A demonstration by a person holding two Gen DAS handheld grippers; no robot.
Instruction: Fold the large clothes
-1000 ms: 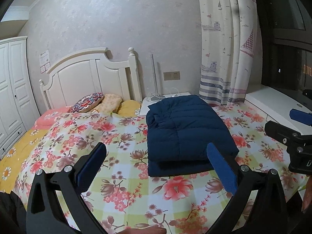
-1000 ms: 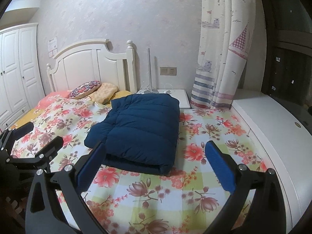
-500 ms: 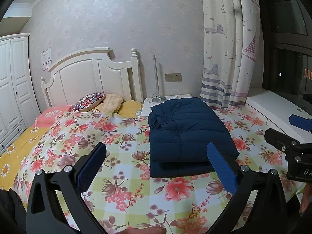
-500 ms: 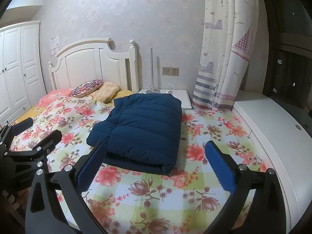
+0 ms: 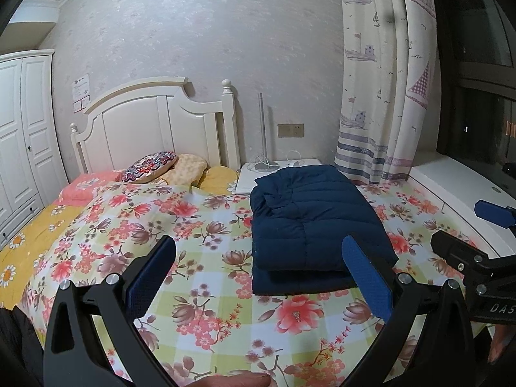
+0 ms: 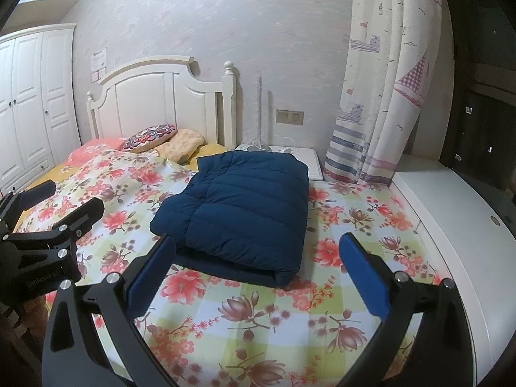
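Two hand-held grippers in shot, and both are spread wide with nothing between their blue pads! The left hand-held gripper [image 5: 258,266] hangs above the near part of the floral bedspread [image 5: 206,293], and the right hand-held gripper [image 6: 257,259] hovers just to its right, also short of the garment. There's the navy down jacket [image 5: 314,219], folded into a neat rectangle and lying flat on the bedspread toward the right side of the bed, its near edge just beyond the fingertips. From the right wrist view the jacket [image 6: 242,206] shows a doubled layer at its near edge. Farther back, a patterned round cushion [image 5: 151,166] leans on yellow pillows against the white headboard [image 5: 154,122]. A white nightstand [image 5: 274,171] sits just behind the jacket, with the sailboat curtain [image 5: 383,80] hanging at far right.
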